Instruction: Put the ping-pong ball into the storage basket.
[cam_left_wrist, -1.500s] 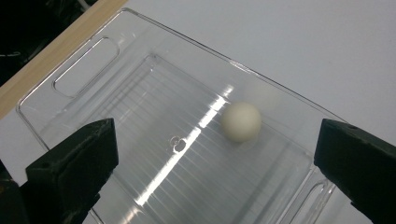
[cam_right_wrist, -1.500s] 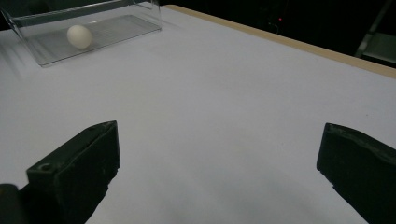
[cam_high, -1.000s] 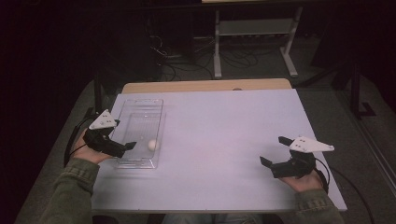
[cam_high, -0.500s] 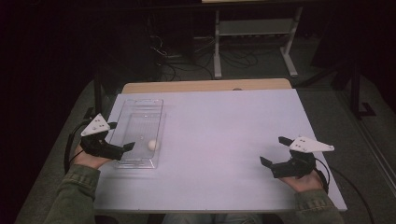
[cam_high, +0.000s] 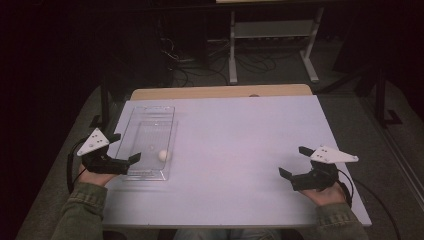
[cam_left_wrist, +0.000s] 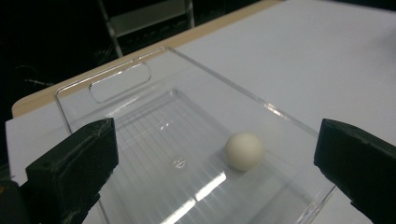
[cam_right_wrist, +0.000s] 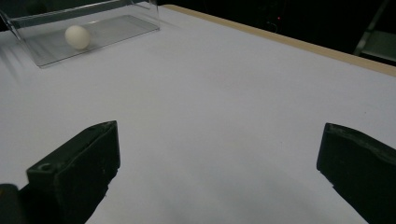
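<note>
From the high view I have my left gripper (cam_high: 126, 161) at the near left corner of the clear plastic tray (cam_high: 150, 112), its jaws spread and holding nothing. The small white ball (cam_high: 163, 155) lies inside the tray, near the near end and close to the right wall. My right gripper (cam_high: 296, 166) rests well apart on the bare white table (cam_high: 235, 130), jaws likewise spread and empty.

In the left gripper view, the ball (cam_left_wrist: 243, 150) sits on the ribbed floor of the tray (cam_left_wrist: 121, 84), between and beyond my two jaws, which stand wide and touch neither ball nor tray wall.

In the right gripper view, I see the ball (cam_right_wrist: 77, 37) far off in the tray (cam_right_wrist: 116, 21), with open table between it and my released jaws.

I judge the ball placed in the tray; what is left, if anything, I cannot tell.
</note>
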